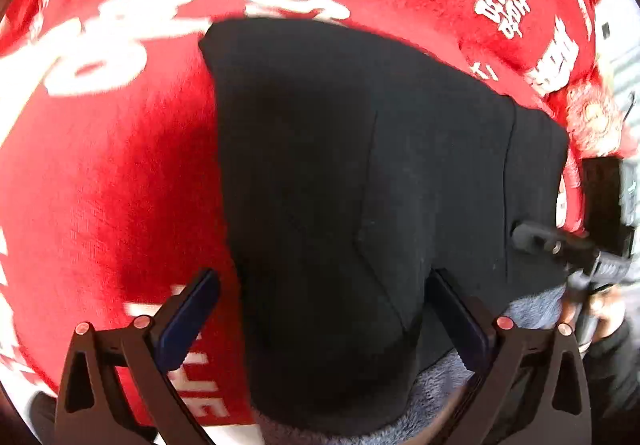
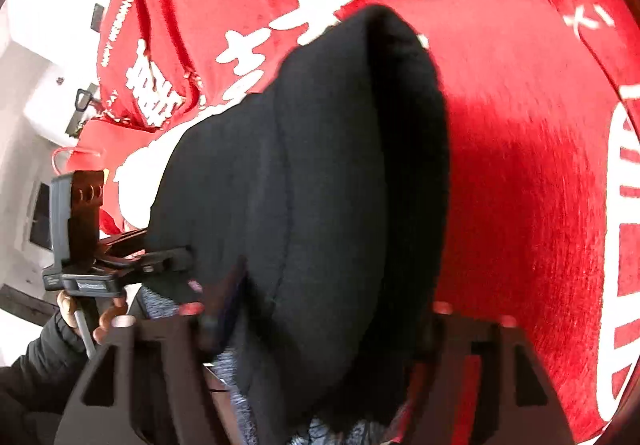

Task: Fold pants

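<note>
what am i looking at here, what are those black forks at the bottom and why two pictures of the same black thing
There is no robot: a person holds a hand-held claw in each hand, each carrying a wide-angle camera looking along its fingers. One picture comes from the left claw, the other from the right claw. The forks are each claw's own two fingers. The black thing is a pair of black pants with a grey fleecy lining, lying folded on a red blanket with white lettering. The left claw stands wide open around the pants' near edge. The right claw also straddles the cloth; blur hides whether it pinches.
</note>
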The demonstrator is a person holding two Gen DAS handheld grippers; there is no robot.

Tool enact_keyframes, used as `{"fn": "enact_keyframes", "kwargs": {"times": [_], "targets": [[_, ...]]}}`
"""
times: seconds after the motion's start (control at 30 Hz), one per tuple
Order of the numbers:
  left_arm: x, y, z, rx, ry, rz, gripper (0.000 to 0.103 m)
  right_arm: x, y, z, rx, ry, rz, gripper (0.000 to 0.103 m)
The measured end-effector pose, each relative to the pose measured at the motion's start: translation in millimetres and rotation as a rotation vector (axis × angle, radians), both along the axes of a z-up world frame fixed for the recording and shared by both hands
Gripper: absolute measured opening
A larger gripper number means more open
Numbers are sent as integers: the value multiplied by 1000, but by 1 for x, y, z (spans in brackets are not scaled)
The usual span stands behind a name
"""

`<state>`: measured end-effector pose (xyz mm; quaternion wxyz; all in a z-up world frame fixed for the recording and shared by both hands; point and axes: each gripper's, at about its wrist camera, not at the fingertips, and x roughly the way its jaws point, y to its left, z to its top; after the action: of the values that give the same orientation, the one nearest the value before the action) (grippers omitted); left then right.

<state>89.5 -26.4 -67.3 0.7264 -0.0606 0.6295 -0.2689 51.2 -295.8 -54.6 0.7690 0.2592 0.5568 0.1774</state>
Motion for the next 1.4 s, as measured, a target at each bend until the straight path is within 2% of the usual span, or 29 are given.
{"fn": "enact_keyframes", "kwargs": {"times": [0.03,0.1,0.17,0.23,0.27,0.33,0.43,0.57,0.67,0.9,1.07,1.4], "targets": [[1,-1,-1,-15,2,4,102,-1,-1,-6,18,19,9,84],[1,-12,3,-10,-29,-16,95,0,4,-7,26,-17,36,86],[-1,-22,9,22,-66,-47,83,2,9,-7,16,-26,46,83],[-2,-24,20,28,-101,-97,57,4,12,-5,4,-21,65,67],[-2,-23,25,19,-107,-113,53,4,11,-2,15,-18,67,57],[-3,-19,36,2,-119,-141,46,1,11,10,14,-38,79,53],[-5,-22,49,10,-151,-153,45,-2,17,24,-2,-78,84,51],[-1,-16,68,-45,-171,-131,45,-8,10,39,40,-114,59,50],[12,-25,87,-50,-199,-128,45,-8,4,55,52,-143,45,50],[63,-44,113,-18,-243,-120,45,33,-17,83,47,-180,27,50],[102,-59,103,13,-209,-99,45,66,-37,84,14,-153,20,50],[167,-79,61,46,-149,-89,45,123,-60,37,7,-64,-8,50]]}}
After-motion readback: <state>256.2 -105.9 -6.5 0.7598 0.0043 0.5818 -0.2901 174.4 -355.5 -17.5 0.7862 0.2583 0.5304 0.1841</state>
